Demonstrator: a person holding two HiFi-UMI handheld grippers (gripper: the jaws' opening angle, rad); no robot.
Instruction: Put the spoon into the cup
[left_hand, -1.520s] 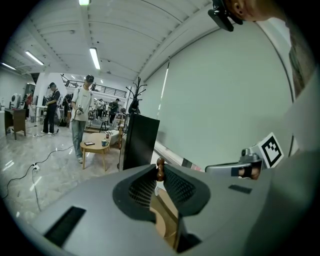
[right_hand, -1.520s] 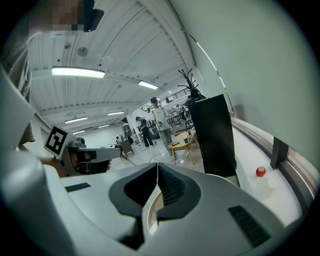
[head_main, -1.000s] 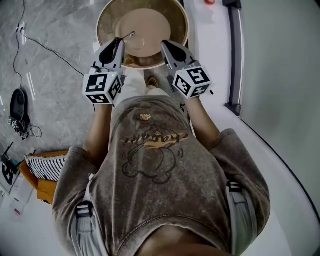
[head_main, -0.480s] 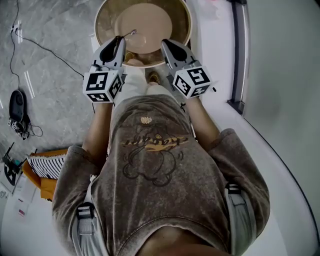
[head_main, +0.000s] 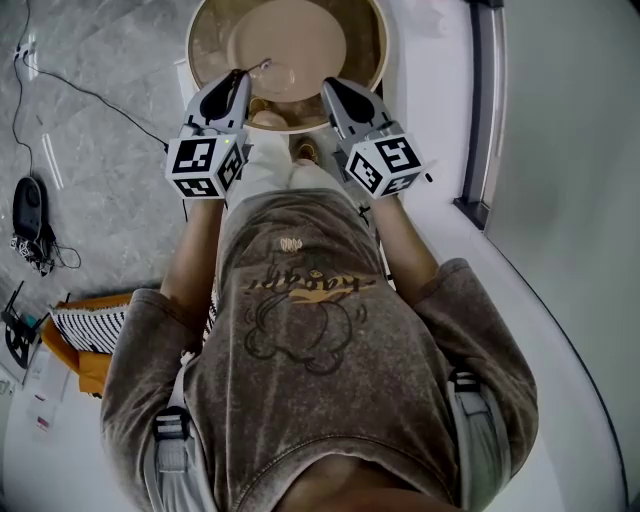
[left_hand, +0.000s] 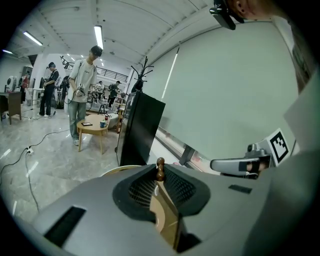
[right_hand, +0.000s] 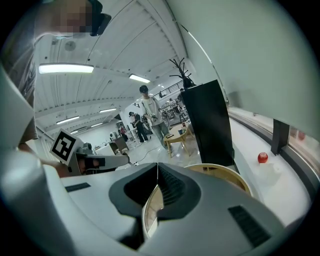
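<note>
Open lab hall, ceiling strip lights (left_hand: 98, 36), trailing floor cables (left_hand: 28, 150), people (left_hand: 82, 85) standing about

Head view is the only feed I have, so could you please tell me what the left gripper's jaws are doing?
Observer: The left gripper has its jaws shut on the spoon. A dark brown knob at the spoon's end pokes out past the tips.
Operator: Thank you. Is the right one carrying anything?
Observer: No. The right gripper has its jaws shut tip to tip, with nothing between them.
Operator: Is there anything beyond the table that I am missing?
Observer: A black panel stands upright just behind the round table.
</note>
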